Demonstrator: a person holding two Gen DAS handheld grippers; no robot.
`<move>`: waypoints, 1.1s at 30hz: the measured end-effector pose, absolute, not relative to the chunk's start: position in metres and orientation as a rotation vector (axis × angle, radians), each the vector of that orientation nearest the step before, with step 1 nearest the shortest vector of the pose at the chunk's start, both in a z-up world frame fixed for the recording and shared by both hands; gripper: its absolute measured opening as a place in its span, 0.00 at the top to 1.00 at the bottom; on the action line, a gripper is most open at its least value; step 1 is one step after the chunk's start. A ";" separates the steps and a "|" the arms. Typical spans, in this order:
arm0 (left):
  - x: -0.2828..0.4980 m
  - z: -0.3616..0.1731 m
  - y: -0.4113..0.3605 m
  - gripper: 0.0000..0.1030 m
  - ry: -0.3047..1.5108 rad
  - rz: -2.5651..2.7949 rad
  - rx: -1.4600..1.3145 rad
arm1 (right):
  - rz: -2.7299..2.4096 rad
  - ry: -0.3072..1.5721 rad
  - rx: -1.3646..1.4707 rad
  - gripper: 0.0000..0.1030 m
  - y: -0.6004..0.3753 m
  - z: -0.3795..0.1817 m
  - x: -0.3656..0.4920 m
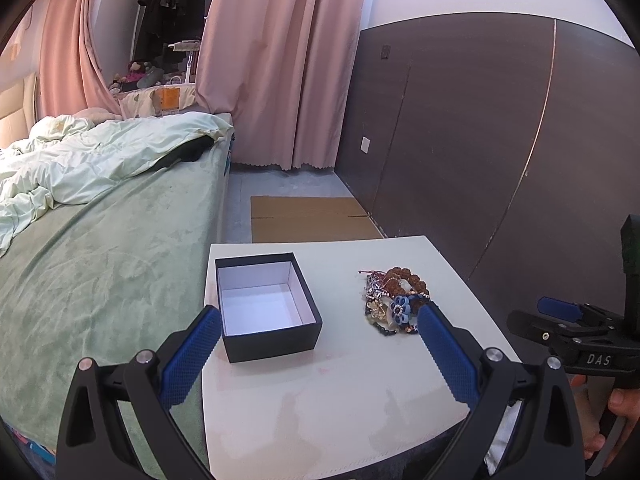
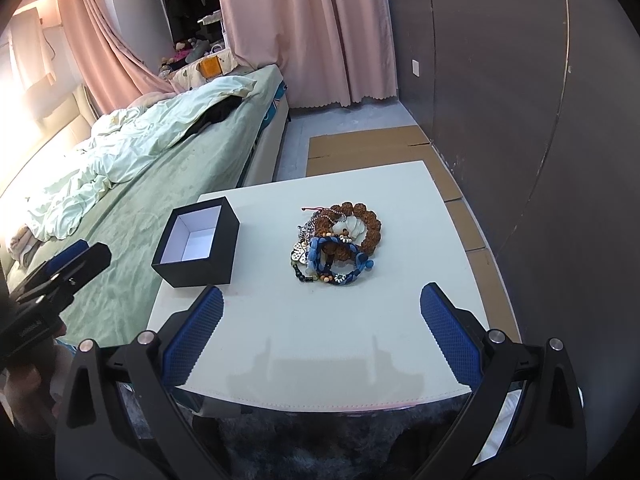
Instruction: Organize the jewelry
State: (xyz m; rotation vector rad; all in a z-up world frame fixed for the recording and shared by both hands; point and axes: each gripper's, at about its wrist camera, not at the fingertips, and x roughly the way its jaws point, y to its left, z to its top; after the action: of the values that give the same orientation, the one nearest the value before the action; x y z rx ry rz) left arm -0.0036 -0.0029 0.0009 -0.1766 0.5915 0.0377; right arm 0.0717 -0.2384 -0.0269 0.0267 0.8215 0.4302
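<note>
**Tangled pile, empty box**

We see the table (image 2: 280, 340), then the empty black box (image 2: 198, 246) at left, the jewelry pile (image 2: 338, 242) right. Left tool (image 1: 320, 334) and right tool (image 2: 322, 308) gape empty. Interlocked bracelets may lift together and spill.

A small table (image 2: 320, 360) stood beside a bed (image 2: 132, 208), the bed along its left. On the table, an open box (image 2: 196, 248) sat toward the left edge, and a heap of bracelets (image 2: 340, 240) lay to its right, apart from it, near the middle. Nothing lay in the box. Flat cardboard (image 2: 360, 148) lay on the floor behind the table, running along the wall panel (image 2: 520, 120) on the right. Curtains (image 2: 304, 32) hung behind the cardboard, past the foot of the bed. A quilt (image 1: 80, 160) lay bunched on the bed.
</note>
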 end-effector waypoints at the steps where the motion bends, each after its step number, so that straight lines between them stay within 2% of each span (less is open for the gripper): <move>1: -0.005 0.002 -0.001 0.08 0.588 0.036 -0.178 | 0.430 0.819 0.028 0.04 -0.239 -0.027 0.071; 33: 0.001 -0.002 -0.010 0.08 0.607 0.020 -0.166 | 0.419 0.809 0.035 0.04 -0.246 -0.024 0.066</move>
State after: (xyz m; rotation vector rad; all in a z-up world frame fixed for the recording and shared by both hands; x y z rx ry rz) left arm 0.0006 -0.0104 -0.0015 -0.1655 0.6067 0.0197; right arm 0.0656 -0.2457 -0.0237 0.0349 0.8088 0.4191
